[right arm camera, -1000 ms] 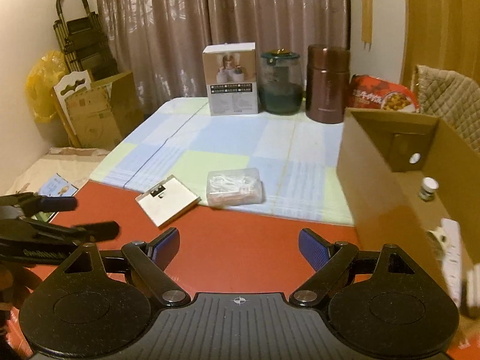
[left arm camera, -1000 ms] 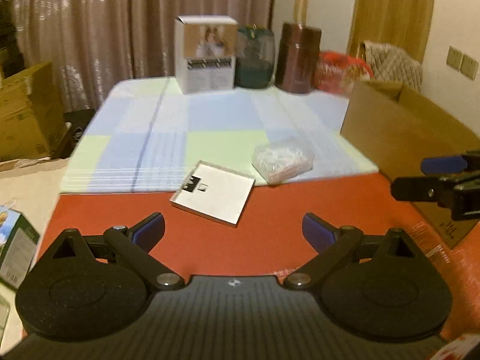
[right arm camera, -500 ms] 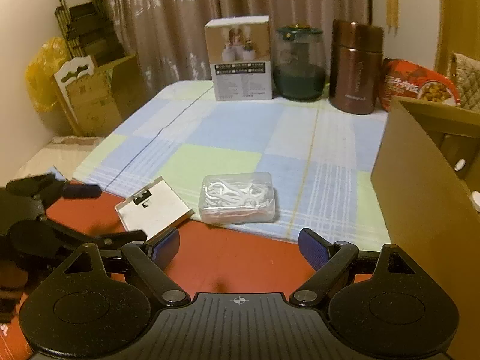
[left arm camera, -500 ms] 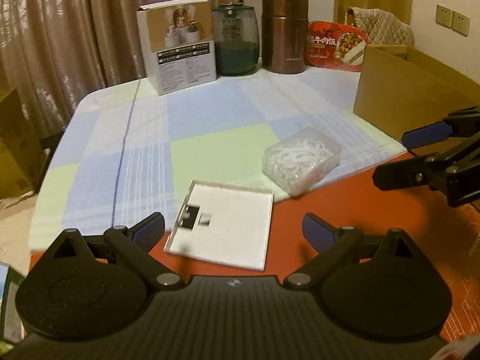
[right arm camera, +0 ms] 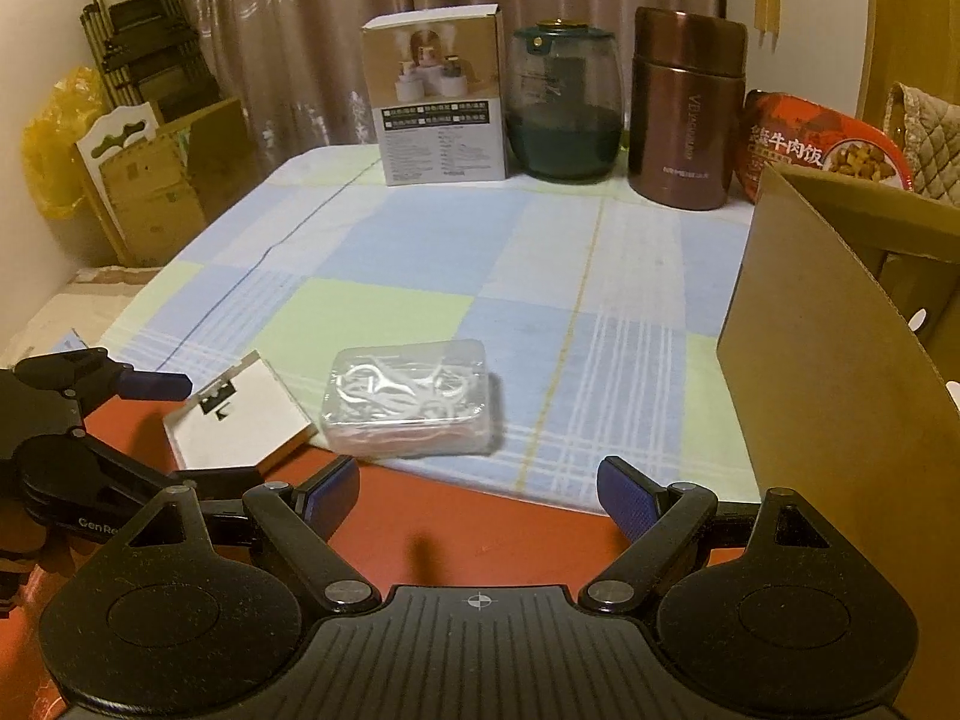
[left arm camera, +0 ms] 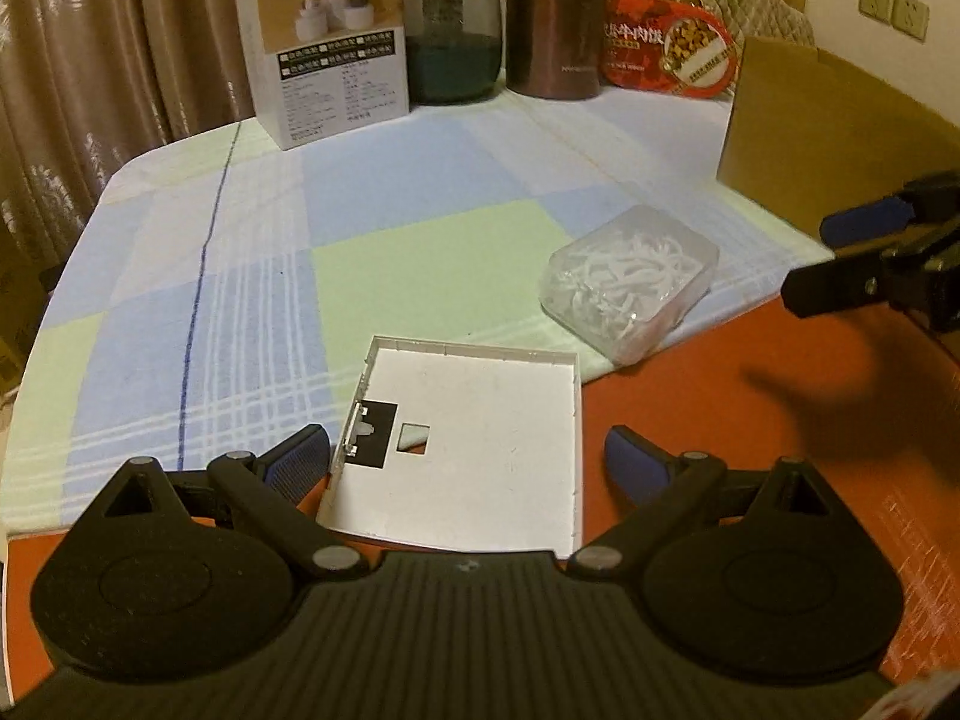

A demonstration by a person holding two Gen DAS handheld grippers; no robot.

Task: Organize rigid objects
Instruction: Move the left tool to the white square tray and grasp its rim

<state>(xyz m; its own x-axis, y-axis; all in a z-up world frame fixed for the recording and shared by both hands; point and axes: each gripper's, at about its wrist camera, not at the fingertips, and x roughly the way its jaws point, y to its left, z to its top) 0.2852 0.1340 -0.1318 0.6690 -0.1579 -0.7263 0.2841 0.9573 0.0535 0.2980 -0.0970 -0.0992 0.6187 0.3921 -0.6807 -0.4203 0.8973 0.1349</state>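
Seemingly poised, both tongs were spread and empty: left tongs (left arm camera: 467, 465) over the flat white tray (left arm camera: 474, 438), right tongs (right arm camera: 477, 495) facing the clear box (right arm camera: 411, 399) at twelve o'clock. Thin tray could slip from a grip; cardboard box (right arm camera: 828, 390) waited at three o'clock.

Along the far edge of the worktop (right arm camera: 630, 276), under a blue-and-green checked cloth (right arm camera: 384, 306), stands a row of things. A white humidifier box (right arm camera: 438, 96) sits at about eleven o'clock. Just beside it on the right comes a dark green glass jar (right arm camera: 561, 108), then a brown steel flask (right arm camera: 687, 108) at one o'clock. A red instant beef rice tub (right arm camera: 828, 147) leans behind the flask at two o'clock. Brown curtains (right arm camera: 288, 42) hang behind the row. At nine o'clock, off the worktop, cardboard boxes (right arm camera: 150, 192) stand beside a yellow plastic bag (right arm camera: 51, 138). Two wall sockets (left arm camera: 894, 0) show at one o'clock in the left wrist view.
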